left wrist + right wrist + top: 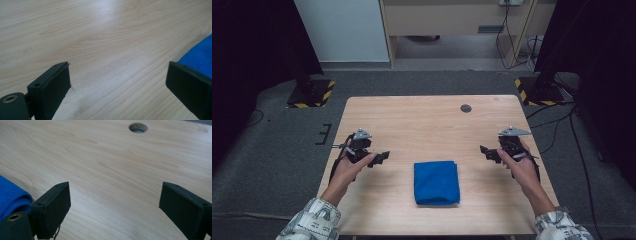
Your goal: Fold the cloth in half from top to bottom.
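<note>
Table: pale wood, lay under both grippers, a round hole ahead of the right one.
Blue cloth: folded, lay flat between the two grippers, apart from each.
Left gripper: held over the table, jaws spread wide on nothing, cloth just beyond one jaw.
Right gripper: held likewise, jaws wide apart, empty, cloth beside one jaw.

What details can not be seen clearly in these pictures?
- Blue cloth: how many layers are folded, too small in the high view; cut off by the edge in both gripper views.
- Round hole in the table: what is inside, too small and dark.
</note>
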{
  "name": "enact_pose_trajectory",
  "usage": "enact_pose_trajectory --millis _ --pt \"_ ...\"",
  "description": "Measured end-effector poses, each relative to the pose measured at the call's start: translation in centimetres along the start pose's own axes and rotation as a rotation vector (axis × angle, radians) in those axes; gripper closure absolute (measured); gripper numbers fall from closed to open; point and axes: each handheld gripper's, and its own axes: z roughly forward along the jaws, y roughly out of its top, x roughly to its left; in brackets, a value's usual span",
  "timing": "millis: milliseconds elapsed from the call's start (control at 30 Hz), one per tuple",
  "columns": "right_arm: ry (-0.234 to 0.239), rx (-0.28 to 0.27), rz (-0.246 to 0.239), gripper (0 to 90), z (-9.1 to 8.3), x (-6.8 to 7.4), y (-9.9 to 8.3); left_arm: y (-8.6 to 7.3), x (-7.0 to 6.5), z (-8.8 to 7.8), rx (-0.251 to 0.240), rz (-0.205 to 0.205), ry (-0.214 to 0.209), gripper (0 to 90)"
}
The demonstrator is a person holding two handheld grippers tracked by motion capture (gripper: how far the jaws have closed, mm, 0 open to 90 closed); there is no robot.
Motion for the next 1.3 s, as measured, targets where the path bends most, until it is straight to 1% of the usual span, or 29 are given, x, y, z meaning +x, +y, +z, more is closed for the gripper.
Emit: enact_pose_trajectory --millis 33,100,167,233,300,367,500,567,600,667,800,933,1000,1100,1167,1200,1267,1300 --pt "-0.002 0.0 0.009 10.7 0.1 -0.2 -0.2 -0.1 0.2 0.1 0.001 -0.006 0.002 5.2" --pt "-0.003 0.019 0.016 10.8 0.3 -0.6 -0.7 -0.3 0.5 0.4 0.007 -0.013 0.001 5.3" --pt "-0.014 0.034 0.028 11.0 0.6 -1.0 -1.1 -0.4 0.8 0.6 0.019 -0.016 0.007 5.3" --pt "-0.025 0.043 0.041 11.4 0.7 -1.4 -1.5 -0.6 1.0 0.8 0.025 -0.011 0.008 5.3" --pt "-0.034 0.063 0.044 11.2 0.8 -1.8 -1.8 -0.7 1.2 0.9 0.037 -0.003 0.009 5.5" --pt "-0.037 0.069 0.055 11.7 0.9 -2.0 -2.1 -1.0 1.4 1.2 0.047 -0.001 0.01 5.5" --pt "-0.028 0.104 0.073 11.8 1.2 -2.4 -3.0 -1.5 1.8 1.7 0.069 0.003 0.024 5.5" --pt "-0.031 0.113 0.067 11.8 1.5 -2.6 -3.4 -1.6 2.0 2.0 0.074 0.0 0.026 5.5" --pt "-0.031 0.117 0.08 11.8 1.5 -2.7 -3.5 -1.6 2.1 2.2 0.076 0.005 0.032 5.5" --pt "-0.042 0.107 0.085 12.1 1.7 -3.1 -3.6 -1.7 2.3 2.5 0.077 0.009 0.043 5.6" --pt "-0.07 0.088 0.123 12.6 2.1 -4.1 -3.8 -1.9 2.7 3.2 0.081 0.006 0.05 5.7" --pt "-0.089 0.078 0.165 12.5 2.3 -5.0 -4.1 -2.0 3.1 3.6 0.08 0.017 0.071 5.8" --pt "-0.107 0.078 0.171 12.2 2.4 -5.2 -4.3 -2.1 3.2 3.8 0.079 0.018 0.079 5.8" --pt "-0.125 0.069 0.175 11.8 2.5 -5.3 -4.3 -2.3 3.4 4.3 0.086 0.014 0.089 5.9" --pt "-0.14 0.068 0.154 10.2 2.7 -5.2 -4.3 -2.5 3.5 4.6 0.092 0.013 0.099 5.9" --pt "-0.147 0.07 0.15 9.5 2.8 -5.0 -4.3 -2.6 3.5 4.7 0.083 0.018 0.108 5.6" --pt "-0.165 0.085 0.124 8.9 3.0 -4.7 -4.3 -2.7 3.4 4.8 0.076 0.03 0.123 5.6" --pt "-0.169 0.09 0.116 8.3 3.1 -4.6 -4.2 -2.8 3.3 4.9 0.067 0.033 0.122 4.9"
